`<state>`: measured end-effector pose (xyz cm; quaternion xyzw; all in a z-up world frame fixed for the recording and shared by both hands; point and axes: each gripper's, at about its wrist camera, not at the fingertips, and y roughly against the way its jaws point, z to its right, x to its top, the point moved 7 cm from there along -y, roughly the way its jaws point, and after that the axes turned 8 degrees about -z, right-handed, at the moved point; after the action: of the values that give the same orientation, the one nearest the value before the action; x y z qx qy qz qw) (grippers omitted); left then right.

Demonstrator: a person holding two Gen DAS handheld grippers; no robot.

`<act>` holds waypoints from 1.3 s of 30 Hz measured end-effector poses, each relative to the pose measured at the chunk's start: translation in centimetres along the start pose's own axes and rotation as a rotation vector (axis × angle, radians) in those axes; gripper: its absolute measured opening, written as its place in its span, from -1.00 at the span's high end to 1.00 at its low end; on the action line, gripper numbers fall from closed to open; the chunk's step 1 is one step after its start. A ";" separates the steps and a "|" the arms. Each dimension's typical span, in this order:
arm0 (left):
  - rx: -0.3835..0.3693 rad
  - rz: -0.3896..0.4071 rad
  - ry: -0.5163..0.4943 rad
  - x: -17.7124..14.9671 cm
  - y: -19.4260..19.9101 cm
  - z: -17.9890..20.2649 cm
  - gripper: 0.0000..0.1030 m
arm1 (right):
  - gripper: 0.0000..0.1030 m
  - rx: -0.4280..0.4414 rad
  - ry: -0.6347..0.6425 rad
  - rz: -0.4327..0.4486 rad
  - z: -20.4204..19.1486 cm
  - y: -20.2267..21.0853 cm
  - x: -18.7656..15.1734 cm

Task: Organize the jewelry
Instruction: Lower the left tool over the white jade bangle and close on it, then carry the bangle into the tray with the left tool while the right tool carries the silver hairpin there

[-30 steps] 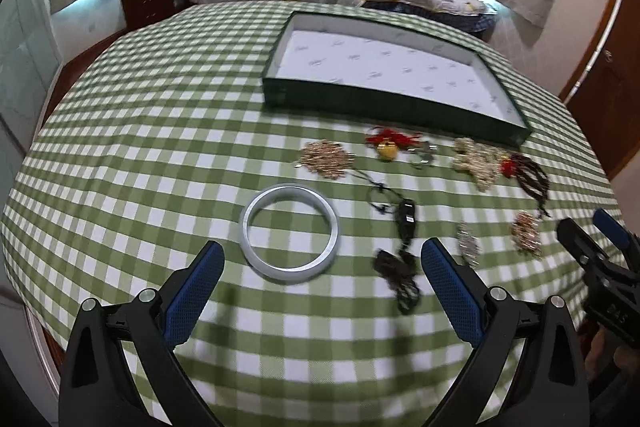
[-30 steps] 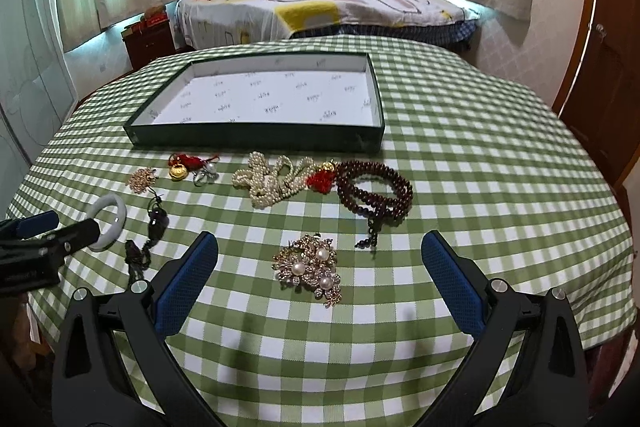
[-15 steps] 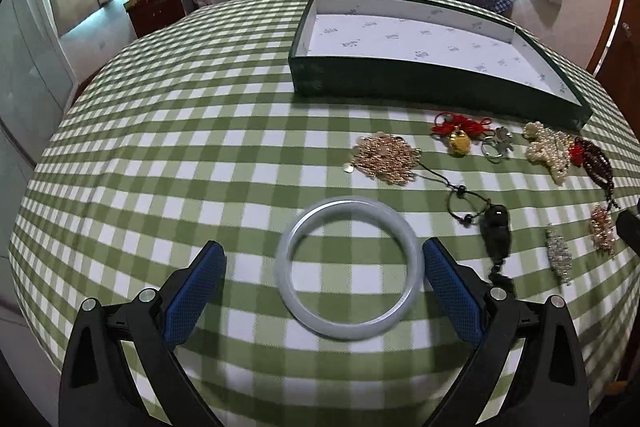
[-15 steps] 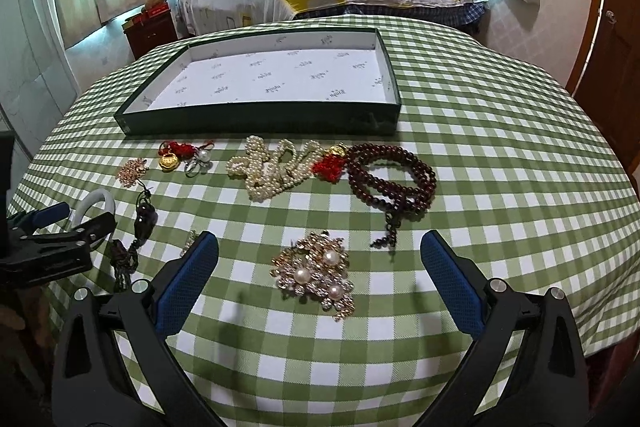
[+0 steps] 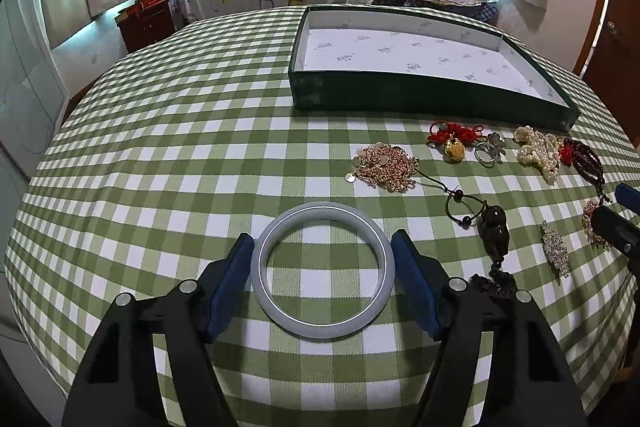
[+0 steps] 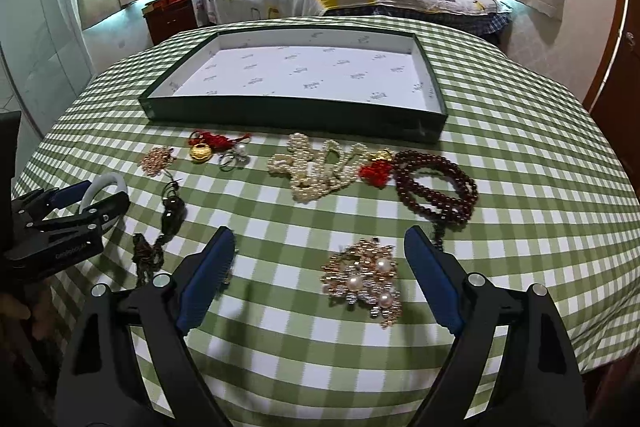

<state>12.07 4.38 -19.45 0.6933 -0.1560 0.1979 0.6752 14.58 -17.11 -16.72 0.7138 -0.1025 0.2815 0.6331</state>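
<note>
Between the blue pads of your left gripper the pale bangle is lying flat on the checked cloth. The jaws are closing on it from both sides, and the pads are sitting right at its outer rim; I cannot tell if they are pressing yet. The bangle looks hard, smooth and slippery, and it could crack if it drops, so you are best squeezing across its widest part and lifting gently.

Your right gripper is closing too. The pearl brooch is lying between its jaws, nearer the right pad, and nothing is touching it yet. It looks bumpy, light and easy to bend, so take it by its middle.

Farther out, the pearl strand and the dark red beads are lying loose and floppy. Behind them the green tray is sitting with nothing in it but its white printed liner.
</note>
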 end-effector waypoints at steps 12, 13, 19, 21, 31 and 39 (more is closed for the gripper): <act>0.017 -0.002 -0.003 -0.3 0.2 0.1 -0.33 | 0.23 0.100 0.066 -0.061 -3.3 -1.6 -1.1; 0.017 -0.002 -0.002 -0.3 0.2 0.1 -0.33 | 0.24 0.099 0.071 -0.062 -3.3 -1.6 -1.2; 0.018 -0.001 -0.001 -0.5 0.2 0.1 -0.33 | 0.35 0.126 0.092 -0.074 -4.0 -2.1 -1.4; 0.019 0.000 -0.001 -0.5 0.2 0.0 -0.33 | 0.42 0.118 0.106 -0.071 -4.2 -2.1 -1.4; 0.022 0.002 0.000 -0.6 0.4 0.0 -0.33 | 0.75 0.135 0.096 -0.064 -3.7 -2.0 -1.3; 0.012 0.033 0.007 0.1 1.6 -0.1 -0.33 | 0.75 0.145 0.050 -0.030 -2.5 -1.1 -0.4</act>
<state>11.39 4.37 -17.99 0.6938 -0.1640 0.2125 0.6682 14.09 -14.61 -17.76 0.7519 -0.0552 0.2963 0.5864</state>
